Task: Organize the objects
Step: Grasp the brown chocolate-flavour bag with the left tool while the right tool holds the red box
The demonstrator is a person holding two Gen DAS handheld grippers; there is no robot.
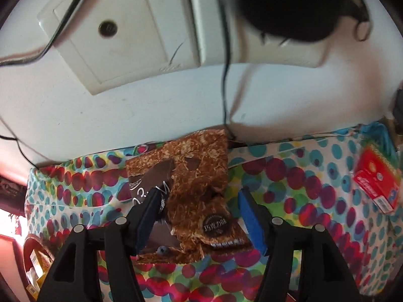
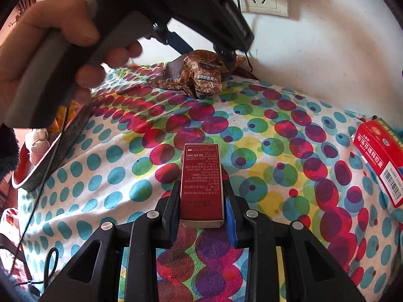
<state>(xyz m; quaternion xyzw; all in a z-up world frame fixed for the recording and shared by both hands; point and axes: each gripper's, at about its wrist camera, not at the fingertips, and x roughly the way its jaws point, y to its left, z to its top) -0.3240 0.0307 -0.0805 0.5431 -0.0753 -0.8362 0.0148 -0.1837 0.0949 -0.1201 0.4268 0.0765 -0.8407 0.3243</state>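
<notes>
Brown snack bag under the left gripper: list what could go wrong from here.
1. The left gripper stands open over the crumpled bag; the foil may crush or slide on the cloth when gripped.
2. A black cable hangs near the bag and could snag.
3. The right gripper clamps only the red box's near end; it may pivot.

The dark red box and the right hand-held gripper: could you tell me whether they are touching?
Touching. The right wrist view shows the dark red box clamped between both pads of the right hand-held gripper.

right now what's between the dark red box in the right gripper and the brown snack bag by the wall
Nothing: only bare dotted cloth between the dark red box and the brown snack bag, in the right wrist view.
</notes>
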